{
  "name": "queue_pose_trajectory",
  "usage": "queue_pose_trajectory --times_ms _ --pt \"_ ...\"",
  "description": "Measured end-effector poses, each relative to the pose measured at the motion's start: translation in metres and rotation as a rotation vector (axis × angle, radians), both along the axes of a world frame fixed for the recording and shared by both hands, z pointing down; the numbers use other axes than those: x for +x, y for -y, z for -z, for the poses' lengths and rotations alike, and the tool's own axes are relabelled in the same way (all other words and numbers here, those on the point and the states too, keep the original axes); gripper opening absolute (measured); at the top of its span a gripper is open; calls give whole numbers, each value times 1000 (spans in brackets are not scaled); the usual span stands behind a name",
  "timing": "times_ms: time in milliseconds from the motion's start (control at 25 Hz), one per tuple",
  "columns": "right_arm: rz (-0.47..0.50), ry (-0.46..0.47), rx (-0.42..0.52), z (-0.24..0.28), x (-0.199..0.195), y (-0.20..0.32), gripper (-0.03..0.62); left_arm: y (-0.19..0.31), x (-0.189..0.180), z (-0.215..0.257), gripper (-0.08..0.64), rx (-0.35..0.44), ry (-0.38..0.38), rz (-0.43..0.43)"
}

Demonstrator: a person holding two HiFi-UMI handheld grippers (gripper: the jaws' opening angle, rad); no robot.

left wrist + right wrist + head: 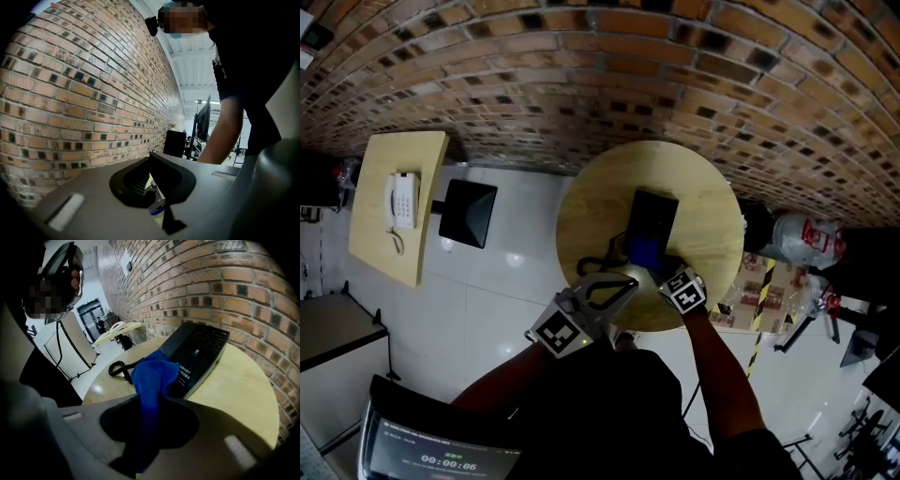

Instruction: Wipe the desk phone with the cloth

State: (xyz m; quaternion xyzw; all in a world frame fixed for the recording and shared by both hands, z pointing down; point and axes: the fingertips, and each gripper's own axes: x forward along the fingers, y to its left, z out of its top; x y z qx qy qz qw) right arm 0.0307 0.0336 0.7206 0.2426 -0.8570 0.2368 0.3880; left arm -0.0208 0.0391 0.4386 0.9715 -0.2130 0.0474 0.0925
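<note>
A black desk phone point(652, 217) lies on the round wooden table point(712, 216), its coiled cord point(594, 266) trailing toward me. My right gripper point(668, 270) is shut on a blue cloth point(644, 251) at the phone's near end. From the right gripper point(149, 420) the cloth point(152, 376) sticks up out of the jaws and hangs just in front of the phone point(197, 352). My left gripper point(630, 280) hovers at the table's near edge, left of the cloth. Its jaws point(152, 187) meet at the tips with nothing held.
A brick wall point(581, 84) runs behind the table. At the left stands a pale rectangular table point(384, 253) with a white phone point(401, 199), and a black stand point(467, 213) beside it on the white tiled floor. Silver canisters point(802, 239) and clutter sit at the right.
</note>
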Motion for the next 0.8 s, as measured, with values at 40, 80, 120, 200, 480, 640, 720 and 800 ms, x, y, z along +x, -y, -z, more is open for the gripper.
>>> queue_pose_trajectory --times_ms 40,80,120,200,480,640,720,800 --pt "7 1 -1 0 0 -3 92 -1 1 0 -9 4 1 -5" --pt "9 4 3 3 -1 -3 91 -1 2 1 -9 6 -2 -5" --pt "4 11 14 7 0 -1 91 -1 2 1 -8 1 -10 -1" --pt "-21 33 48 21 3 12 91 -1 2 3 -9 -12 -25 11" --pt "-42 44 215 63 1 100 91 -1 -9 4 -9 -2 -18 23" --pt "-44 22 269 81 -12 146 91 -2 -16 3 -8 8 -7 31" --pt "-27 1 287 82 -19 159 92 -1 -21 2 -9 3 -14 43" --pt "1 -27 284 76 -25 163 92 -2 -25 0 -9 -11 -22 54"
